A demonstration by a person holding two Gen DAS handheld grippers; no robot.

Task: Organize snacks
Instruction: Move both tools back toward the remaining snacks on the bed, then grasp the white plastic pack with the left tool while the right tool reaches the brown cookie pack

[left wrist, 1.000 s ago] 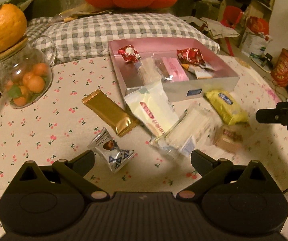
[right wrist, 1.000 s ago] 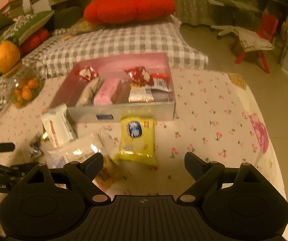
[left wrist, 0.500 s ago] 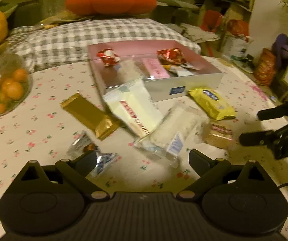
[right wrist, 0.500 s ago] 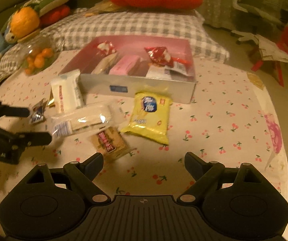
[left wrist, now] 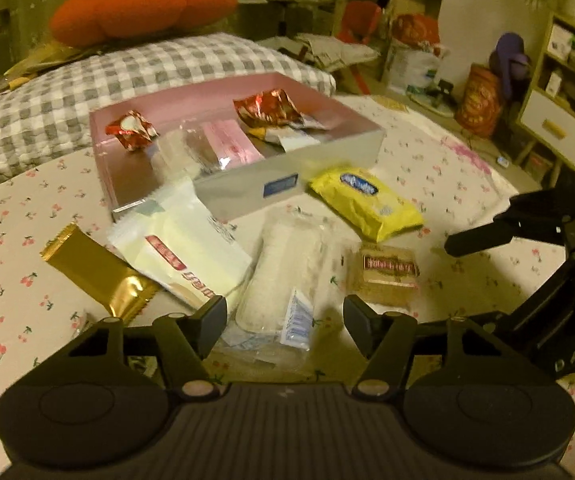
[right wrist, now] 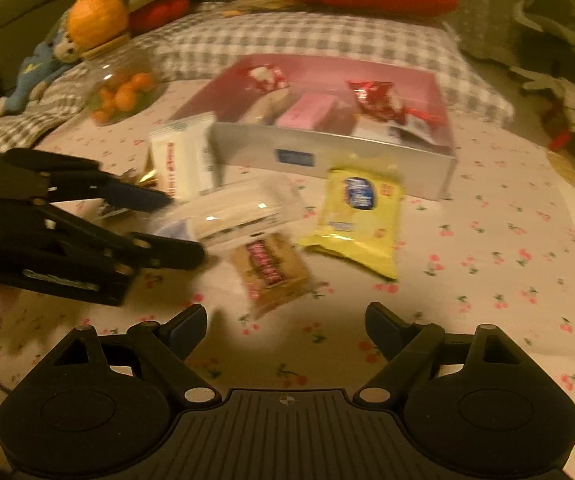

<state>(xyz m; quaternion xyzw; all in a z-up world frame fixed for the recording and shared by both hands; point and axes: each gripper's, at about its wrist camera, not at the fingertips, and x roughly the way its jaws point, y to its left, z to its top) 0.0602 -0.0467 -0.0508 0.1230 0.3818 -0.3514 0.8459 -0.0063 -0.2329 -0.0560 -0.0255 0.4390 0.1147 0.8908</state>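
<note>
1. Left gripper jaws just been closing, straddling the clear-wrapped white snack, pads not yet pressing
2. Right gripper gapes wide, empty, over the brown snack
3. Pink box sits toward the tablecloth's far edge

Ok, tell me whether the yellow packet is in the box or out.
Out. The yellow packet lies flat on the tablecloth, just in front of the box.

Red cushion, checked pillow

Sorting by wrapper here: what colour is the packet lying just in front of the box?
Yellow, with a blue oval label: the packet, clearest in the right wrist view.
</note>
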